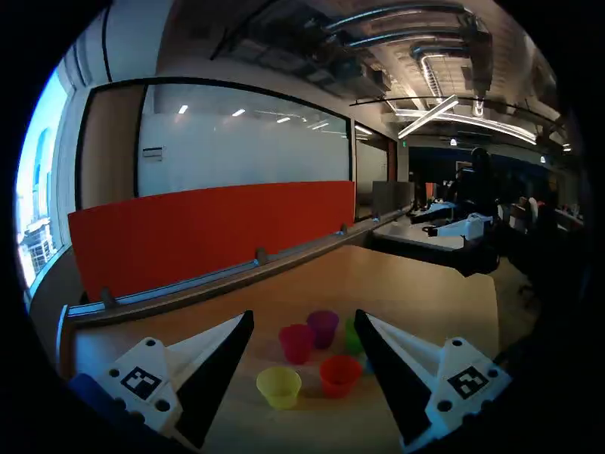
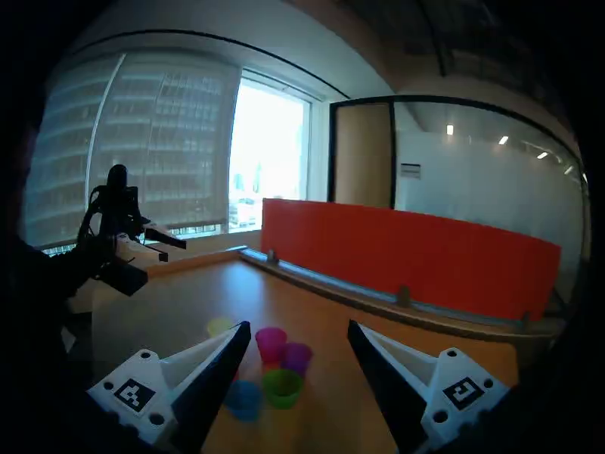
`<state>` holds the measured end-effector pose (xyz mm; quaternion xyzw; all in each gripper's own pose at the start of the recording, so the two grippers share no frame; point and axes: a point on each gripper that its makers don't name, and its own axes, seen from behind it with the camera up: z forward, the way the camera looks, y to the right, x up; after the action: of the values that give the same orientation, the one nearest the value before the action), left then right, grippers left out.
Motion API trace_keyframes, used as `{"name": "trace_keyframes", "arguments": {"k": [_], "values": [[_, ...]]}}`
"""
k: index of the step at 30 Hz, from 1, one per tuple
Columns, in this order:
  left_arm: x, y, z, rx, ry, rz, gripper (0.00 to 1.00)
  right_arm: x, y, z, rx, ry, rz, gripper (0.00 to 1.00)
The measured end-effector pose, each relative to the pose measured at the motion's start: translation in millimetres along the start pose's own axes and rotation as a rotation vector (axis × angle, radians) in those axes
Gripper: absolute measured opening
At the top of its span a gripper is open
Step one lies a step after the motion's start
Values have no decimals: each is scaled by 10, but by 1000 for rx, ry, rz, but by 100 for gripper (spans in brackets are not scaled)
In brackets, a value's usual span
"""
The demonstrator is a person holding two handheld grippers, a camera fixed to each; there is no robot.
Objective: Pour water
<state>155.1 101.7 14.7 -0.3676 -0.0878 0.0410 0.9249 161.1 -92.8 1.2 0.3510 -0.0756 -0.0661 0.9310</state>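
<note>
Several small coloured cups stand in a cluster on the wooden table [image 1: 423,295]. In the left gripper view a yellow cup [image 1: 279,386] and a red cup [image 1: 339,375] are nearest, with a pink cup [image 1: 296,342] and a purple cup [image 1: 324,327] behind them. A green cup [image 1: 351,337] is partly hidden by one finger. My left gripper [image 1: 302,314] hangs open above them, holding nothing. In the right gripper view my right gripper [image 2: 299,325] is open over the pink cup [image 2: 271,343], purple cup [image 2: 296,356], green cup [image 2: 282,387], blue cup [image 2: 243,399] and yellow cup [image 2: 219,326]. I cannot tell if any cup holds water.
A red divider panel [image 1: 212,227] with a grey rail runs along the table's far edge. The left gripper [image 2: 155,244], held by a dark-sleeved arm [image 2: 45,287], is at the table's left end in the right gripper view. Office desks [image 1: 454,227] lie beyond. A bright window [image 2: 268,159] is behind.
</note>
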Motion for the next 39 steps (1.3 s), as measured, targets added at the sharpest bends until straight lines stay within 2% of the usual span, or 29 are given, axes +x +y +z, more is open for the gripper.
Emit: {"name": "trace_keyframes", "arguments": {"k": [6,9,15,24,39], "values": [[-83,157,18,-59,-36,29,99,-214,2,16,21,-74,-16,99],[-103,198,24,-75,-44,38,99,-263,11,25,27,-94,-16,99],[-175,273,29,-102,-67,61,99,-232,24,30,27,-99,-17,99],[-311,511,99,-164,-108,70,99,-238,18,44,31,-116,-23,99],[-721,897,344,-255,-194,91,99,-262,61,89,24,-123,-15,99]]}}
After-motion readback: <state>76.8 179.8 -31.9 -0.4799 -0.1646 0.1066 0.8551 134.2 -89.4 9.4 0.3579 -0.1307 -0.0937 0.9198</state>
